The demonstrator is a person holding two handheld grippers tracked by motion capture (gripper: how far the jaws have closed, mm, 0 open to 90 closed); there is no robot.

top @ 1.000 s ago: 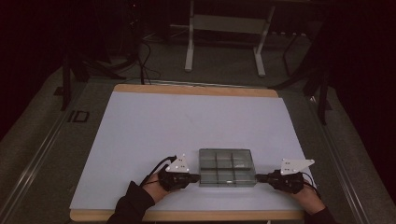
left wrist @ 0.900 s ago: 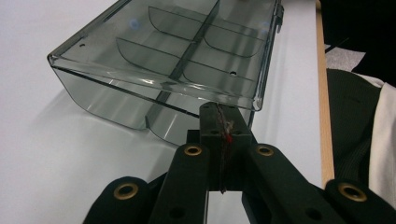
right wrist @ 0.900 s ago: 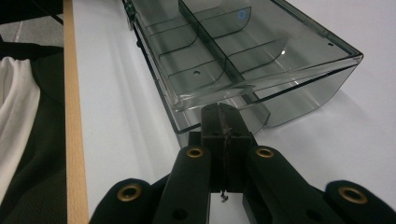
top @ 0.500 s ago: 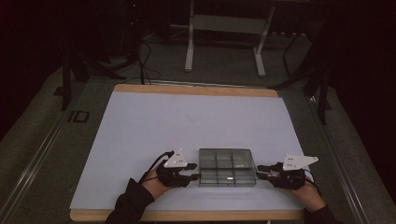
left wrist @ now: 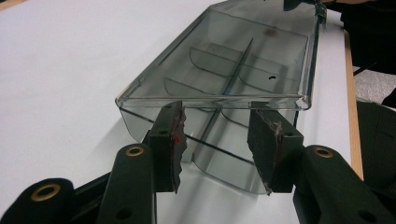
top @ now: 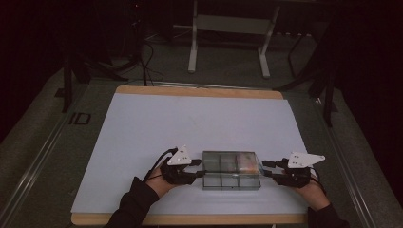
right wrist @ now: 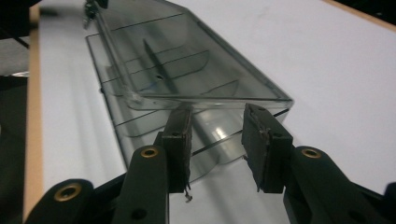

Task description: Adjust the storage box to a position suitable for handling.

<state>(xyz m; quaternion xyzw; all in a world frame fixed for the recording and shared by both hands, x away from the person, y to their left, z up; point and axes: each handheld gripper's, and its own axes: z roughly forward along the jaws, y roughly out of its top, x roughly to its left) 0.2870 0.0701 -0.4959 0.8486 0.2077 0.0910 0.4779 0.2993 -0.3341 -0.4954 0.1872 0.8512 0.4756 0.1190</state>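
Note:
A clear plastic compartment box (top: 231, 169) with a lid lies flat near the front edge of the white table top (top: 199, 123). My left gripper (top: 198, 168) is at the box's left end, its jaws open. My right gripper (top: 266, 168) mirrors it at the right end, also open. In the left gripper view, the box (left wrist: 233, 60) runs away from the left gripper (left wrist: 217, 140), and the fingertips sit just under the lid's rim against the end wall. The right gripper view has the same picture: the right gripper (right wrist: 217, 140) spreads wide at the end of the box (right wrist: 177, 56).
The table's wooden front edge (top: 190, 219) runs just behind my hands. A metal stand (top: 228, 28) and cables (top: 142, 61) are on the floor beyond the table's far edge. The white surface stretches free behind the box.
Both grippers have shifted slightly at the ends of the box, their grey plates a little higher in the high view. The box has stayed in place.

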